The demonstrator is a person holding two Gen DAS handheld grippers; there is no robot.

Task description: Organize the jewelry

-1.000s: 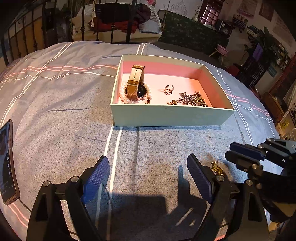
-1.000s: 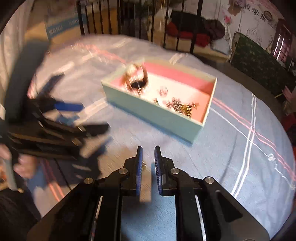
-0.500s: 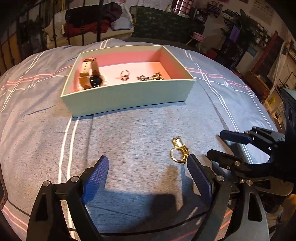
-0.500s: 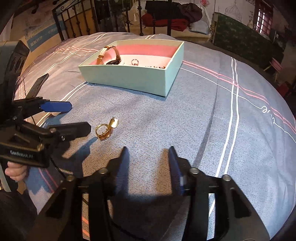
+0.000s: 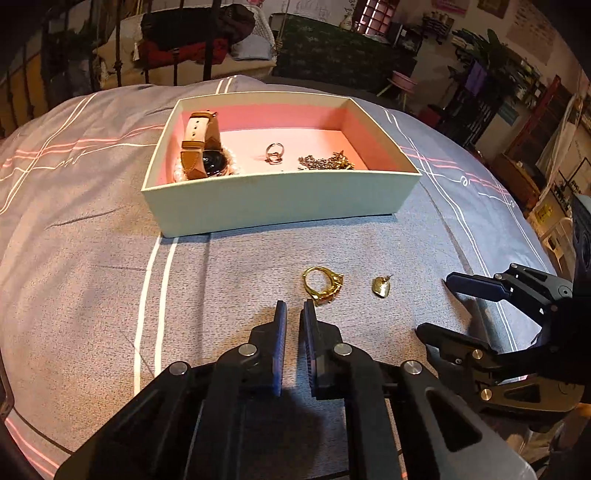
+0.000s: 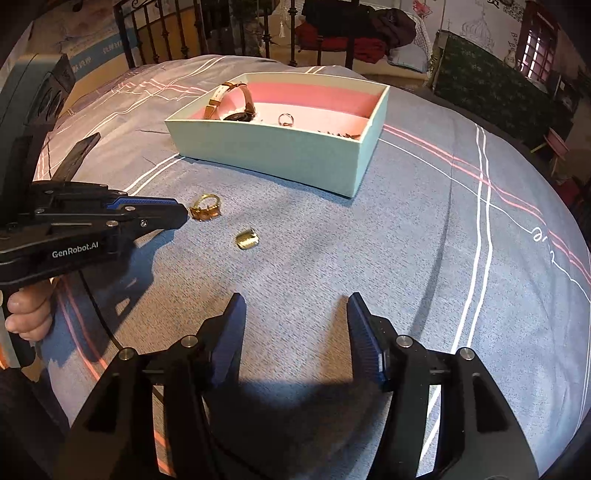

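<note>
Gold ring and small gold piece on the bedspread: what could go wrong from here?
1. The left tongs are shut just short of the gold ring, gripping nothing; pushing forward could shove it.
2. The small gold piece lies flat on soft bedspread, so the open right tongs may pinch fabric.
3. Both tongs are close together and could collide.

Box (image 5: 280, 203) front wall hides part of the watch (image 5: 199, 155); chain (image 5: 325, 162) links too small to tell.

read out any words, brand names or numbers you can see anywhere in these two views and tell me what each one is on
"GenRobot.AI": white print on the black body of the left gripper.
White cursive stitched on the grey striped bedspread: not legible.
Blue banner behind the bed rail: too blurred.
Wall posters: too small.
</note>
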